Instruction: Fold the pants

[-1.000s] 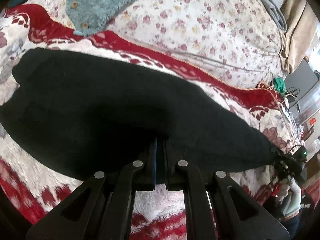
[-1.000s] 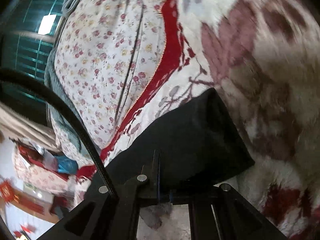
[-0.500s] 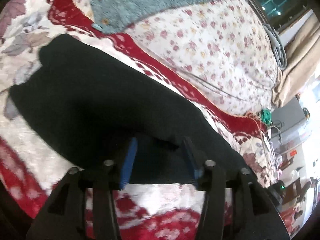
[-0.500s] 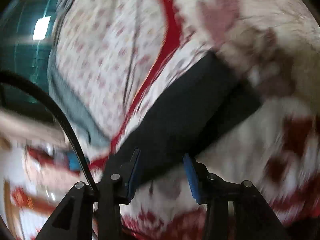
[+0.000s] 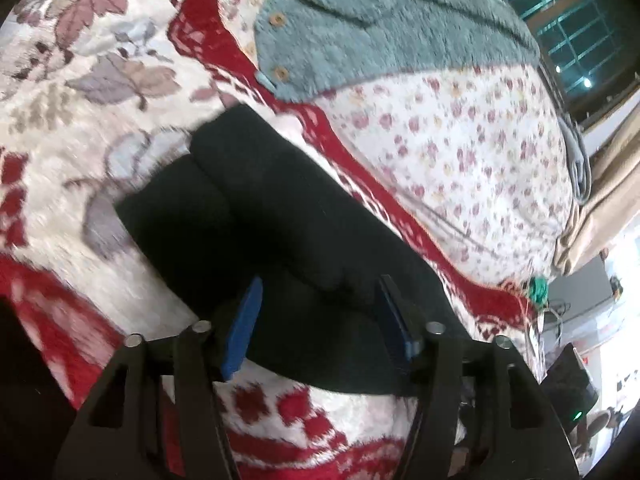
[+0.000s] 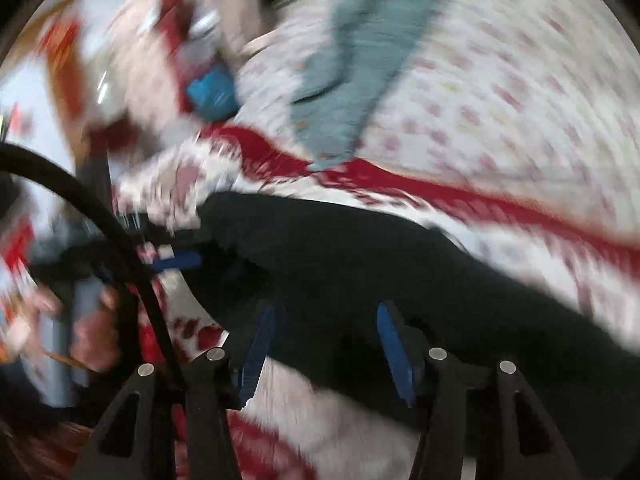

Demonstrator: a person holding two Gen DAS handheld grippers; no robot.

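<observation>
1. Left wrist view: a fleecy blanket (image 5: 60, 128) in cream and red, with leaf patterns, covers most of the bed; in the right wrist view it (image 6: 320, 408) is smeared by motion blur.
2. A floral quilt (image 5: 472, 136) with small pink flowers lies beyond the blanket's red border, also seen as (image 6: 500, 88).
3. The black pants (image 5: 280, 216) lie on the blanket as a long band, folded lengthwise, with one layer stacked on another at the far end. In the right wrist view they (image 6: 400, 264) stretch across from left to right.
4. A teal fuzzy garment (image 5: 384, 32) with round buttons rests on the quilt, apart from the pants; it appears blurred at (image 6: 360, 60).
5. The left tool (image 5: 320, 316) has its blue-padded jaws spread wide, holding nothing; the near edge of the pants lies between and under them.
6. The right tool (image 6: 326, 340) is likewise spread wide and empty, its pads just over the pants' near edge.
7. A black cable (image 6: 120, 232) arcs across the left of the right wrist view.
</observation>
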